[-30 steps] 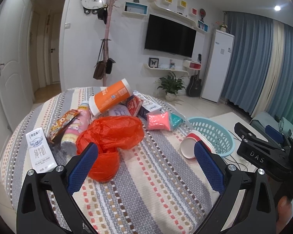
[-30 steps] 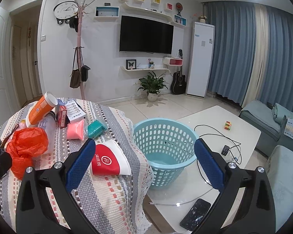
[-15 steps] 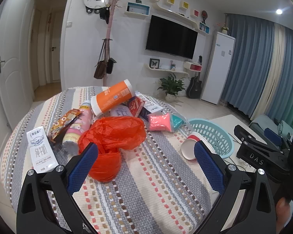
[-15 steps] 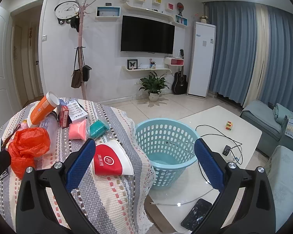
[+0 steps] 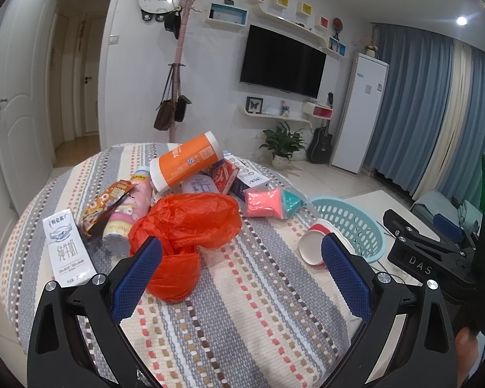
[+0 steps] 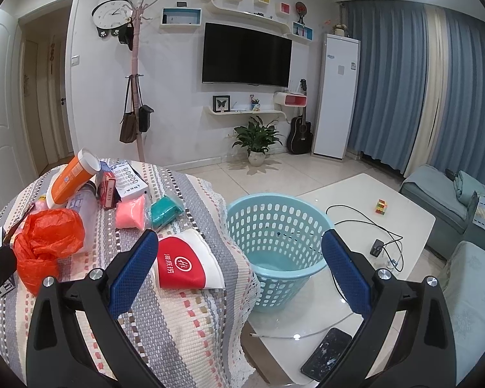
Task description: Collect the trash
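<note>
Trash lies heaped on a round table with a striped cloth [image 5: 229, 317]: a crumpled red plastic bag [image 5: 187, 226] [image 6: 47, 242], an orange canister [image 5: 186, 165] [image 6: 72, 177], a milk carton [image 5: 66, 245], a snack wrapper [image 5: 105, 203], pink [image 5: 263, 202] and teal [image 6: 165, 213] packets, and a red-and-white paper cup [image 6: 186, 263] [image 5: 313, 247] on its side near the edge. A light-blue basket [image 6: 276, 245] [image 5: 349, 226] stands beside the table. My left gripper [image 5: 241, 271] hovers open just short of the red bag. Above the cup and basket, my right gripper [image 6: 239, 268] is open and holds nothing.
The basket rests on a low white coffee table [image 6: 371, 213] with a cable, a phone [image 6: 326, 354] and a puzzle cube [image 6: 381, 207]. A sofa [image 6: 462, 258] lies at the right. The other gripper's body [image 5: 436, 258] shows at the right of the left wrist view.
Both views have shifted slightly; the table and its trash sit a little farther and lower in frame. Nothing was grasped or moved.
</note>
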`<control>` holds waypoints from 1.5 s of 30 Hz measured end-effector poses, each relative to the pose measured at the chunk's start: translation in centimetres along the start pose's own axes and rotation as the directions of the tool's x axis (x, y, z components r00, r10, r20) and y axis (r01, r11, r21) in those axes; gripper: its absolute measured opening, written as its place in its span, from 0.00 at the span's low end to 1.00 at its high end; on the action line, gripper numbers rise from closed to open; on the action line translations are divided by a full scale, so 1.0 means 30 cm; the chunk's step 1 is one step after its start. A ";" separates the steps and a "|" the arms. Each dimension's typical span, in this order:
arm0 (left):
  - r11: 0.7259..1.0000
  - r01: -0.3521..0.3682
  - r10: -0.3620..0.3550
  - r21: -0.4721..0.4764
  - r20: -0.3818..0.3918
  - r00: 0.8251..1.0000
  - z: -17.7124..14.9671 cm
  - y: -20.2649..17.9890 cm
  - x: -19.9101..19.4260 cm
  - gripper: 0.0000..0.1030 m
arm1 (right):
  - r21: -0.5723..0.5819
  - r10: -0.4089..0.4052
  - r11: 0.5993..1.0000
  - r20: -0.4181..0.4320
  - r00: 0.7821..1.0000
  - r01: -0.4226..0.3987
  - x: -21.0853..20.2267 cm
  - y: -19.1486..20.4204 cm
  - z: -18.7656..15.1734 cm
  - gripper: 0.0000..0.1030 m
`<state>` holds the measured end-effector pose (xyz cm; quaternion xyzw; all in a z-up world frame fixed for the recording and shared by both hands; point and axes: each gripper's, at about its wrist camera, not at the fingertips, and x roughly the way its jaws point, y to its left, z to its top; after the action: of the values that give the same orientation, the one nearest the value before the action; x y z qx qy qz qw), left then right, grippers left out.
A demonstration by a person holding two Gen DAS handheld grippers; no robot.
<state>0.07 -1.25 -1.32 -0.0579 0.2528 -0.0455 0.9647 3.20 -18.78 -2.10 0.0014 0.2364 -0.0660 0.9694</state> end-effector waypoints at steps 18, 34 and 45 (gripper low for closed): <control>0.994 0.056 -0.064 -0.097 -0.080 0.995 -0.014 0.177 0.059 0.87 | -0.009 0.021 1.000 -0.036 0.999 -0.022 0.051 0.002 -0.028 0.90; 0.998 -0.024 0.007 -0.066 -0.249 0.969 -0.006 0.255 0.299 0.80 | -0.010 0.202 0.979 -0.144 0.969 -0.206 0.194 0.044 -0.075 0.81; 0.996 -0.084 0.078 -0.013 -0.271 0.959 -0.029 0.249 0.359 0.68 | 0.032 0.272 0.961 -0.280 0.920 -0.275 0.361 0.091 -0.117 0.82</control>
<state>9.43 4.81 -8.29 -0.0524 0.3849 -0.0104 0.9214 11.48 -17.34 -10.26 0.0401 0.3698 0.0717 0.9255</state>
